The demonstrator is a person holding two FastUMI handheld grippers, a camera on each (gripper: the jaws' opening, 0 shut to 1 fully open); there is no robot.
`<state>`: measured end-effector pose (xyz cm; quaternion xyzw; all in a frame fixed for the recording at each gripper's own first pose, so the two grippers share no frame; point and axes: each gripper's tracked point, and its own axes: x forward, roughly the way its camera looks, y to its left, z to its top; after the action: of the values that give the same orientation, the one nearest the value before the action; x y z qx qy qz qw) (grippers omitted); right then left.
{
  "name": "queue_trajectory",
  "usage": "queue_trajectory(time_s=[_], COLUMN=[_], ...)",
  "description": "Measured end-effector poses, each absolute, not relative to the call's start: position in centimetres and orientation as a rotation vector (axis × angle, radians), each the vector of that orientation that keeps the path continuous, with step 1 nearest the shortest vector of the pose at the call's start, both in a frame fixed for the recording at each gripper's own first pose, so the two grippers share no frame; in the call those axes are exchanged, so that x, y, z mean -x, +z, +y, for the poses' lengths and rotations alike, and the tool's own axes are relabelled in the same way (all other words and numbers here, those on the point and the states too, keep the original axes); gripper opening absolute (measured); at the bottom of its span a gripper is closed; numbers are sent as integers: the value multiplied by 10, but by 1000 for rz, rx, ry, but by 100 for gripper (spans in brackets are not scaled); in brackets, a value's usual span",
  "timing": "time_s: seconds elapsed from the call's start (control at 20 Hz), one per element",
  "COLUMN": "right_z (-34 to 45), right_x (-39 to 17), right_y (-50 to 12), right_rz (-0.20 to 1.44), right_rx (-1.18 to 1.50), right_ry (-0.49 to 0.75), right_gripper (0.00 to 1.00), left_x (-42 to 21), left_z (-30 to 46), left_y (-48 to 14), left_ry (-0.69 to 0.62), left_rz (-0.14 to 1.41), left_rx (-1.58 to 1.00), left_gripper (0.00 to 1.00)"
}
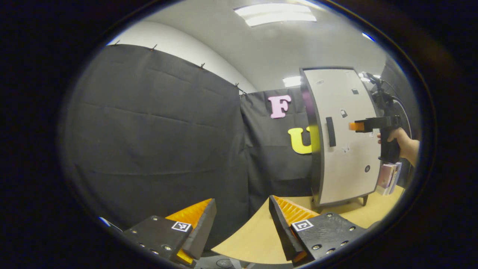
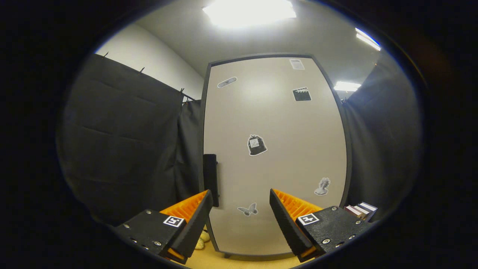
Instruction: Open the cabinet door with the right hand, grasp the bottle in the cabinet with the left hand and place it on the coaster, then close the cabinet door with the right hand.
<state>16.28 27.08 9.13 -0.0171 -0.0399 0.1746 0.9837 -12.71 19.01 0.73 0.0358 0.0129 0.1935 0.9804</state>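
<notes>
A tall pale cabinet (image 2: 276,149) with a dark frame stands close ahead in the right gripper view, its door closed and dotted with small stickers. A dark vertical handle (image 2: 210,179) sits on the door's left edge. My right gripper (image 2: 241,203) is open in front of the door, its left finger just beside the handle. In the left gripper view the cabinet (image 1: 345,138) stands at the right on the wooden table (image 1: 257,235), with its handle (image 1: 330,131) facing me. There a hand holds the right gripper (image 1: 356,126) near that handle. My left gripper (image 1: 242,215) is open, holding nothing.
Several books (image 1: 388,178) lean against the cabinet's right side and show as books (image 2: 361,210) in the right gripper view. A small pale object (image 2: 201,239) lies on the table by the cabinet's lower left corner. Black cloth walls close the booth behind and to the left.
</notes>
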Motion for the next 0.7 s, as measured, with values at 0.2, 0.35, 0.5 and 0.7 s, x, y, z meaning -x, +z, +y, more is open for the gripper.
queue_trajectory(time_s=[0.2, 0.35, 0.5, 0.7], right_z=[297, 315, 332, 351], right_x=[-184, -196, -209, -226], right_y=[86, 85, 85, 80], right_rz=[-36, -37, -29, 10], right_rx=[53, 93, 102, 103], right_ry=[357, 358, 358, 356], right_gripper=[94, 94, 94, 82], left_x=[138, 142, 148, 155], left_z=[207, 219, 228, 238], left_y=[2, -1, -5, -8], left_ry=[414, 433, 448, 460], left_rz=[35, 40, 51, 62], left_rx=[-61, -61, -60, -63], left_gripper=[81, 87, 86, 82])
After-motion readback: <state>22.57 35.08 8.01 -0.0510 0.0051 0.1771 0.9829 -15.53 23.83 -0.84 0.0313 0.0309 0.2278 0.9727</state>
